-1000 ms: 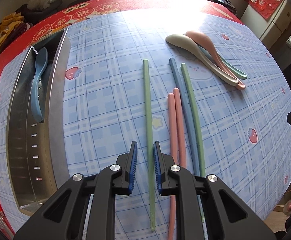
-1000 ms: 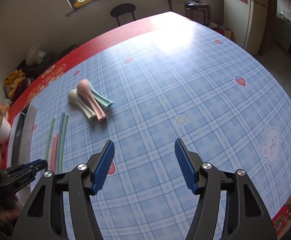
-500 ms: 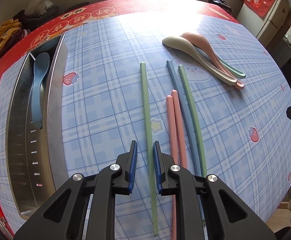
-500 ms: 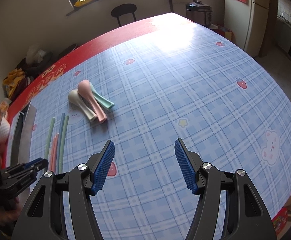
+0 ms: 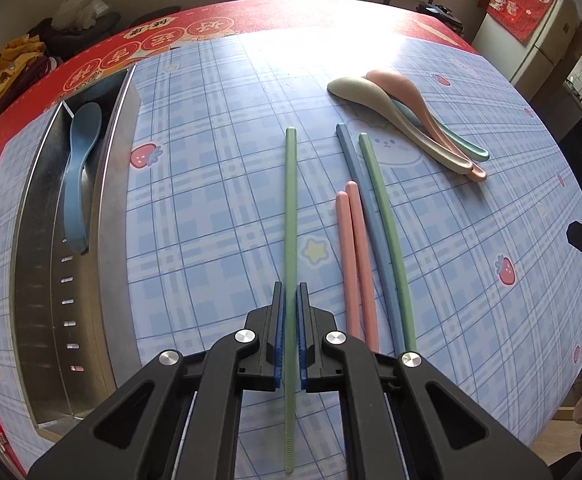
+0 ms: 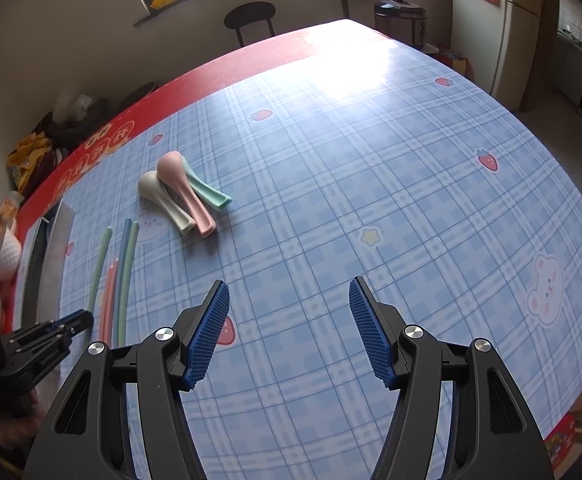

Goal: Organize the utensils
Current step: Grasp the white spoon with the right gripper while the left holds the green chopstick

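Left hand-held gripper point(image 5: 290, 334): jaws pressed together on the lone green chopstick point(image 5: 290, 216), clamped low on its shaft, toward the near end. The near tip sticks out behind the pads toward the near edge of the worktop point(image 5: 219, 200); the rest runs straight ahead toward the far edge. Cannot tell whether the stick is off the surface yet or resting on it.

Right hand-held gripper point(image 6: 289, 326): jaws wide apart, nothing between them, hovering over bare cloth toward the right side of the worktop.

Just right of the held stick: two pink chopsticks point(image 5: 353, 264) side by side, then a blue chopstick point(image 5: 365, 216) and a second green chopstick point(image 5: 387, 236), touching or nearly touching along their length. Farther off, toward the far right: three spoons in a pile, grey-green spoon point(image 5: 387, 114), pink spoon point(image 5: 415, 106), teal spoon point(image 5: 457, 140) partly under the others.

Along the left edge of the worktop: metal tray point(image 5: 39, 280) with a divider; a blue spoon point(image 5: 79, 168) lies in its far compartment.

Step, as I judge it: grasp on the first chopstick is made, transfer to the tray comes next. Next move calls for a lift, a swing left, and keeping the stick parallel with the tray's long side so it drops into the near compartment. Held off-centre, the long end may droop or pivot in the pads. Most of the task remains: four chopsticks and three spoons are left on the cloth.
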Motion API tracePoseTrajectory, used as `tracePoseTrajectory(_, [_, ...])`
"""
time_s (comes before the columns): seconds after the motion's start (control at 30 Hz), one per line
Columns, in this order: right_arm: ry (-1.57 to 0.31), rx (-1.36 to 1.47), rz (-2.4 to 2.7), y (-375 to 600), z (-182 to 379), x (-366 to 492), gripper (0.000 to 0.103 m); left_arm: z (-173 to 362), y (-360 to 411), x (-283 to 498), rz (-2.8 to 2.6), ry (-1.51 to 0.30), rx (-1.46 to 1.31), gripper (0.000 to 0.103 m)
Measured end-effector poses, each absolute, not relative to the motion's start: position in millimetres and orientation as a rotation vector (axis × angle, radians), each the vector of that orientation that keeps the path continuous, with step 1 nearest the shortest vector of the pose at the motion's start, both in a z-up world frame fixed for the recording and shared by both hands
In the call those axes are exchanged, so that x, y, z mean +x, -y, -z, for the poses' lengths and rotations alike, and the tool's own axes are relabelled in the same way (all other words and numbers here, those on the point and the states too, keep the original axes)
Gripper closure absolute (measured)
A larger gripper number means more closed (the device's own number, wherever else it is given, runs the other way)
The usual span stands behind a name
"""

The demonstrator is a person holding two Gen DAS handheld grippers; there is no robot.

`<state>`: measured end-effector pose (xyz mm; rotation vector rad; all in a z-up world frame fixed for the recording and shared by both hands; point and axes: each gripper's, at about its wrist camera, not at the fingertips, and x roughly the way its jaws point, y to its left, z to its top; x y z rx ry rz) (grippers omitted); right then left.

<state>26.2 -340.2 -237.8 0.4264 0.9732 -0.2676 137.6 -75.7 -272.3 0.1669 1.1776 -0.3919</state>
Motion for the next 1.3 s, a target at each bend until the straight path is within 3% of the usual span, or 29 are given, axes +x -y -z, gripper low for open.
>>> tracePoseTrajectory(0.47, [-0.945, 0.314, 0.074, 304, 236, 65, 0.044, 221, 41, 119, 0.407, -1.079, 0.027, 0.098])
tracePoseTrajectory(0.67, [-0.934, 0.140, -0.043, 280, 239, 111, 0.065, 204, 21, 114, 0.380, -1.036, -0.013, 0.098])
tracePoseTrajectory(0.77, [-0.948, 0.073, -0.092, 269, 244, 140, 0.070, 200, 13, 114, 0.373, -1.029, -0.023, 0.098])
tracePoseTrajectory(1.3, [-1.023, 0.059, -0.136, 257, 262, 183, 0.070, 241, 36, 114, 0.445, -1.197, 0.013, 0.098])
